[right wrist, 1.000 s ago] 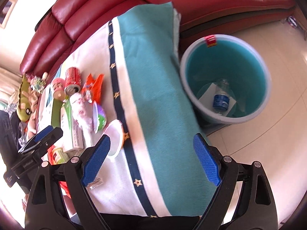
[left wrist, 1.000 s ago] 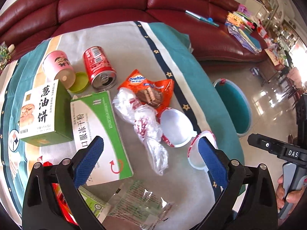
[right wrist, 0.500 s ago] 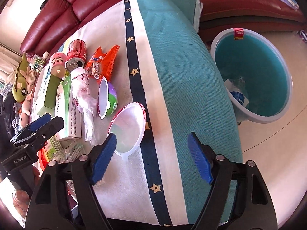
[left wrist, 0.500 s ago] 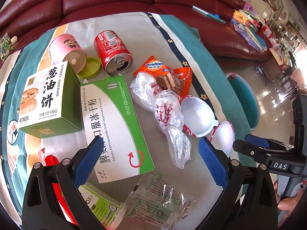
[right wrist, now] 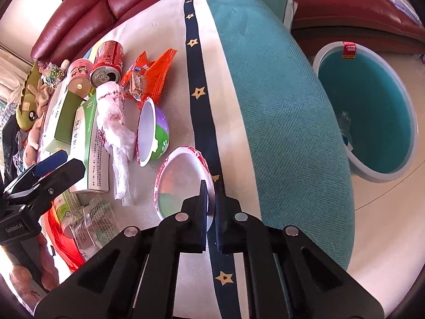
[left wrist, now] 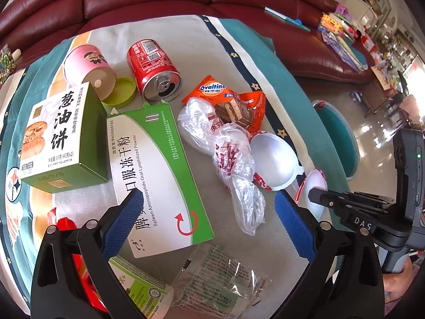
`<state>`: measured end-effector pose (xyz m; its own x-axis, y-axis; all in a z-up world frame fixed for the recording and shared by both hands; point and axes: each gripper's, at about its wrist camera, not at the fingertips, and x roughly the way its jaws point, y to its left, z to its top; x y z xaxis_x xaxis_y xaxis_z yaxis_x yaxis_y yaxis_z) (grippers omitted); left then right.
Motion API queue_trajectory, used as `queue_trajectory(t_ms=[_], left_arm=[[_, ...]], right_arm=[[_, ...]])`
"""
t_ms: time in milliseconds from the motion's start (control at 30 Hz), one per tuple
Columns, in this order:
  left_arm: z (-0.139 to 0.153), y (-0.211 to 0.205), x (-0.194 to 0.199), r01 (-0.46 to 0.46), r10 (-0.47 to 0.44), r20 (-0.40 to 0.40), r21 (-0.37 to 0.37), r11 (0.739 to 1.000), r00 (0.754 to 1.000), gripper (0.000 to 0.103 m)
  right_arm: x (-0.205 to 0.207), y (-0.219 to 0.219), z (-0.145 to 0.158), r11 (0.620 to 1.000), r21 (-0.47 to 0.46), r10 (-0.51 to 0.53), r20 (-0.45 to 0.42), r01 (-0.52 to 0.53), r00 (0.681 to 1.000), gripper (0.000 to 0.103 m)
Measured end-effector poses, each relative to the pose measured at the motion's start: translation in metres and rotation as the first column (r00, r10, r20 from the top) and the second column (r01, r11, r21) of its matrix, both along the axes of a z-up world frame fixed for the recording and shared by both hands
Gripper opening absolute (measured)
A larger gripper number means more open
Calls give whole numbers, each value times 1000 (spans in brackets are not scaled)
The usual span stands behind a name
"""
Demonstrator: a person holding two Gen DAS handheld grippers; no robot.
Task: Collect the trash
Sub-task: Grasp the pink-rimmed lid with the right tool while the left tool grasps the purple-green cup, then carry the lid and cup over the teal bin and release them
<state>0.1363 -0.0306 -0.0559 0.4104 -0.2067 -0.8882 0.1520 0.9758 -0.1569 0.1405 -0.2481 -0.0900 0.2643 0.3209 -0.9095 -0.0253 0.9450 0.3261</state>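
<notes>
Right gripper (right wrist: pixel 209 202): jaws have just been closing and now clench the near rim of the red-rimmed plastic lid (right wrist: pixel 182 175), which lies on the cloth beside the navy star stripe (right wrist: pixel 198 93).
Left gripper (left wrist: pixel 209 218): jaws spread wide and empty, hovering over the green-and-white medicine box (left wrist: pixel 156 175) and the crumpled plastic bag (left wrist: pixel 233 170).
Just beyond the lid: purple-and-green cup (right wrist: pixel 154 133) on its side, mouth facing the trash pile.
Trash pile: Ovaltine wrapper (left wrist: pixel 228 101), red soda can (left wrist: pixel 154 71), pink tube (left wrist: pixel 89 70), green pancake box (left wrist: pixel 61 138), clear wrapper (left wrist: pixel 220 279) at the near edge.
Open room: the teal band of the tablecloth (right wrist: pixel 279 106) lies bare between lid and table edge.
Bin: teal trash bin (right wrist: pixel 372 111) on the floor just past that edge, with a bottle in it.
</notes>
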Motion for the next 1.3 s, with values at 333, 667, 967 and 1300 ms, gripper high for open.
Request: queue_trajectory(t_ms=[333, 667, 967, 1300], left_arm=[[8, -58, 2, 137, -137, 41, 19, 990, 990, 99], [-17, -114, 19, 239, -239, -12, 104, 965, 971, 73], [-48, -117, 32, 220, -213, -64, 134, 966, 975, 64], [-29, -109, 30, 196, -194, -32, 68, 978, 980, 9]], right_arm=[[-5, -53, 15, 993, 35, -117, 37, 116, 992, 4], [-16, -80, 5, 986, 75, -150, 23, 147, 988, 5], [-14, -85, -5, 984, 112, -144, 9, 142, 990, 5], [-10, -91, -10, 979, 149, -140, 5, 138, 990, 5]])
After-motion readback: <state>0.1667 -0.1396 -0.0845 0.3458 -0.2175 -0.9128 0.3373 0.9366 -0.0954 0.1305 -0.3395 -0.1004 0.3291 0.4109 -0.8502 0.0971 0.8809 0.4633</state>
